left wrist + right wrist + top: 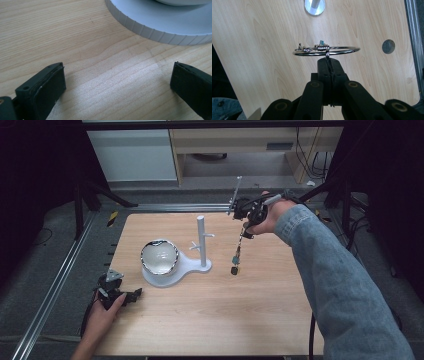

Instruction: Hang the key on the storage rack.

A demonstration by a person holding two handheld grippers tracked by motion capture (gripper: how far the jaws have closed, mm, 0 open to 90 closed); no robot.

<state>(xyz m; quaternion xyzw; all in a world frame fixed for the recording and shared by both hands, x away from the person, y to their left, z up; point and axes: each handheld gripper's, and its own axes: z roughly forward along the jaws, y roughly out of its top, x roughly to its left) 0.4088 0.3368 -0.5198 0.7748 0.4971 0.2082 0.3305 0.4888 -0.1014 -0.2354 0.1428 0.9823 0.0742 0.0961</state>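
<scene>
A metal ring wound with wire and carrying a small teal bead hangs from my right gripper, whose jaws are shut on it. From above, the ring dangles over the table right of a white stand that has an upright post and short pegs. My right gripper is held high near the table's far edge. A glossy bowl with a dark rim sits on the stand's round base. Near the front left corner my left gripper rests on the wood, open and holding nothing.
The post's top lies ahead of the held ring. A dark round hole marks the tabletop near its right edge. Metal rails run along the table's left and far sides.
</scene>
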